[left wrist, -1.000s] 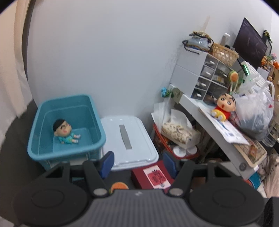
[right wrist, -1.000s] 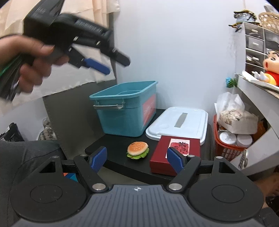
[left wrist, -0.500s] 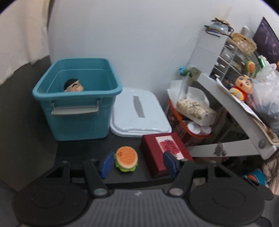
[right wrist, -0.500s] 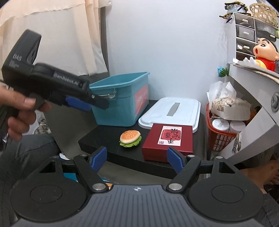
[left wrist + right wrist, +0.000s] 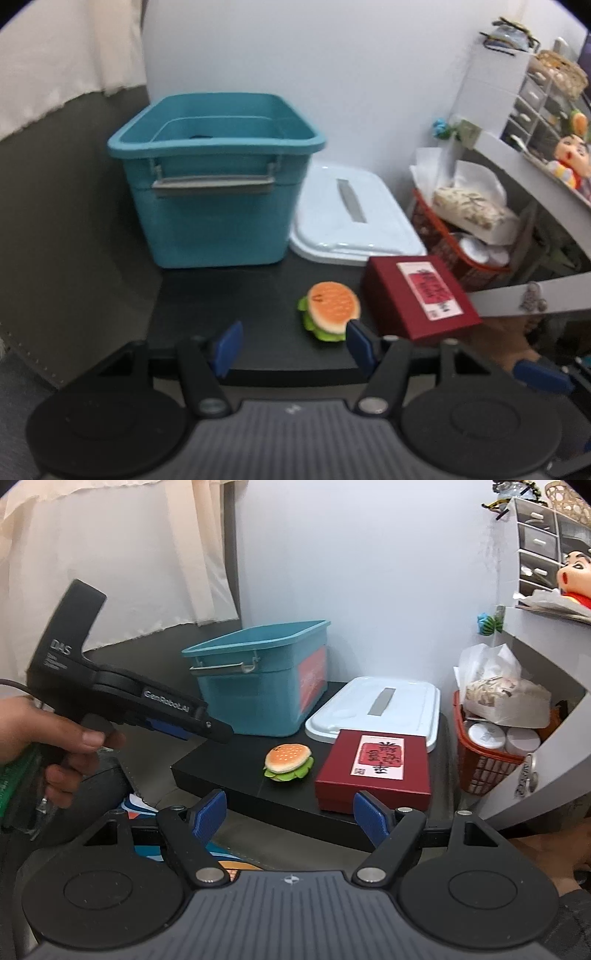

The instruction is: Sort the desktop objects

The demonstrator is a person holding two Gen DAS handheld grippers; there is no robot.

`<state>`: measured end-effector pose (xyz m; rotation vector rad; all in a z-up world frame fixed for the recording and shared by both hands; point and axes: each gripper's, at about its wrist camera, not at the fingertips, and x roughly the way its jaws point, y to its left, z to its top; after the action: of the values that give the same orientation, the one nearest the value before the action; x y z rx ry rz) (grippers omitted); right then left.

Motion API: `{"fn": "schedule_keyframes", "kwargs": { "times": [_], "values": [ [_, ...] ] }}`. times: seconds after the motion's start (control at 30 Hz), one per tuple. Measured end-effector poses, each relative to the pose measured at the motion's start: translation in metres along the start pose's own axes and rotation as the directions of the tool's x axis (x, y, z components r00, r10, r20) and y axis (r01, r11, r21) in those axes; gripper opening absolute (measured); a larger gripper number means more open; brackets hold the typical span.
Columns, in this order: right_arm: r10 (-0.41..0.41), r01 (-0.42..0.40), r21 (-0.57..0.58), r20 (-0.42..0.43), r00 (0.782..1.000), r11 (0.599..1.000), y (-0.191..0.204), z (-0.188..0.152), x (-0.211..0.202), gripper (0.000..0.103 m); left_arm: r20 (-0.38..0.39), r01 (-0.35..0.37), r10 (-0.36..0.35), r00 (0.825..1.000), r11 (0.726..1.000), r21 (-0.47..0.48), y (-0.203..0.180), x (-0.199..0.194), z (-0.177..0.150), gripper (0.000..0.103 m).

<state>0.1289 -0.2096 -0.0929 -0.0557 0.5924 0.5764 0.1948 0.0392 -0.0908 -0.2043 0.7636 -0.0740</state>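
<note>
The bin (image 5: pixel 218 177) stands open at the back left of the black table (image 5: pixel 229 291), its grey handle facing the left camera. It looks like stiff plastic, bulky for one gripper; the rim or handle would be the place to take it, though it probably stays put as the receiver. A dark shape shows just over its inner wall, too little to name. The white lid (image 5: pixel 354 218) lies flat just right of the bin, touching or nearly so — broad, thin, likely slippery, best pinched at an edge. The red box (image 5: pixel 375 768) sits at the front right with one corner over the lid's near edge; rigid, flat-sided, probably light, and a grip across its short sides should hold. The burger (image 5: pixel 289 761) lies between the box and the table's front edge, near the box but apart from it — small, looks soft and squashy, so a gentle squeeze across the bun is enough.

The left gripper (image 5: pixel 291 347) hovers low before the table, level, jaws wide apart and empty, its right pad just by the burger in that view. A hand (image 5: pixel 48 738) grips it pistol-fashion. The right gripper (image 5: pixel 290 816) hangs back and lower, aimed at the box, jaws spread, nothing between them.
</note>
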Motion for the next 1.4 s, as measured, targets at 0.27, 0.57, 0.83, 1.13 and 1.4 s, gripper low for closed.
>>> {"fn": "schedule_keyframes", "kwargs": {
  "times": [0.27, 0.57, 0.83, 1.13, 1.4],
  "values": [
    [0.03, -0.03, -0.037, 0.0, 1.0, 0.999, 0.004, -0.002, 0.008, 0.08, -0.005, -0.038, 0.038, 0.999, 0.998, 0.054, 0.006, 0.012, -0.005, 0.066],
    [0.042, -0.043, -0.067, -0.026, 0.999, 0.997, 0.013, -0.004, 0.02, 0.08, 0.025, -0.066, 0.065, 0.998, 0.997, 0.037, 0.01, 0.014, -0.006, 0.066],
    [0.064, -0.066, -0.07, -0.034, 0.997, 0.995, 0.026, 0.0, 0.036, 0.076, 0.049, -0.091, 0.09, 0.995, 0.996, 0.022, 0.019, 0.012, -0.002, 0.066],
    [0.047, -0.048, -0.056, -0.021, 0.999, 0.997, 0.033, 0.007, 0.045, 0.072, 0.039, -0.07, 0.07, 0.997, 0.998, -0.006, 0.026, 0.011, -0.001, 0.066],
    [0.022, -0.023, -0.085, -0.013, 1.0, 0.996, 0.033, 0.021, 0.054, 0.069, 0.02, -0.053, 0.053, 0.998, 0.999, -0.014, 0.027, 0.013, -0.003, 0.066]
  ]
}}
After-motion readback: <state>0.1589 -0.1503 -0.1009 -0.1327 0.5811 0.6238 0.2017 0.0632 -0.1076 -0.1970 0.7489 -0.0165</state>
